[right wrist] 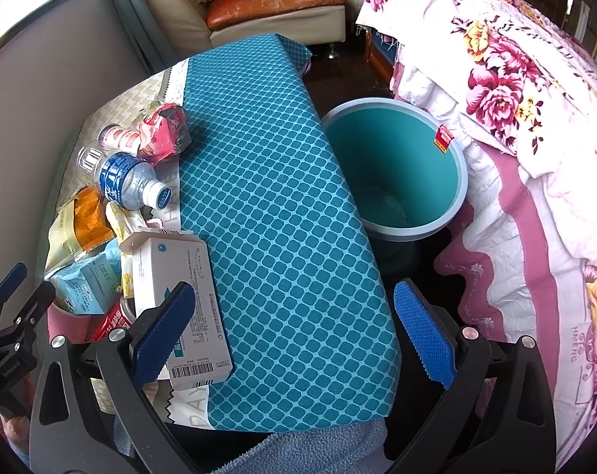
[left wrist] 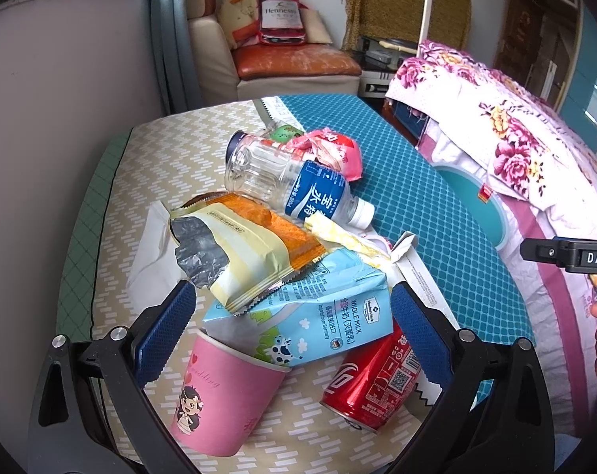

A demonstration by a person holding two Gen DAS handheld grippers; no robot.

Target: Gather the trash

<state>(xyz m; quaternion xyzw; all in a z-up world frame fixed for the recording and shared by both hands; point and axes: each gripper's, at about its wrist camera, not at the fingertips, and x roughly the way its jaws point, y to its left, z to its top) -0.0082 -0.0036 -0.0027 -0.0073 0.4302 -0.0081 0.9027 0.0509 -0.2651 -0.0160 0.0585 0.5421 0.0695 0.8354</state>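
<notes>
Many wrappers [left wrist: 235, 252] on table [right wrist: 282, 237] (bin [right wrist: 397, 173] beside).

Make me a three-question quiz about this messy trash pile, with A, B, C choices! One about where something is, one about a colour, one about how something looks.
1. Where is the trash bin?
A. on the table
B. on the floor beside the table
C. on the sofa

2. What colour is the paper cup?
A. pink
B. green
C. black

3. How is the soda can?
A. upright
B. lying on its side
C. inside the bin

Answers: 1 B, it stands below the table edge. 2 A, pink with a cartoon girl. 3 B, it lies flat by the milk carton.
</notes>
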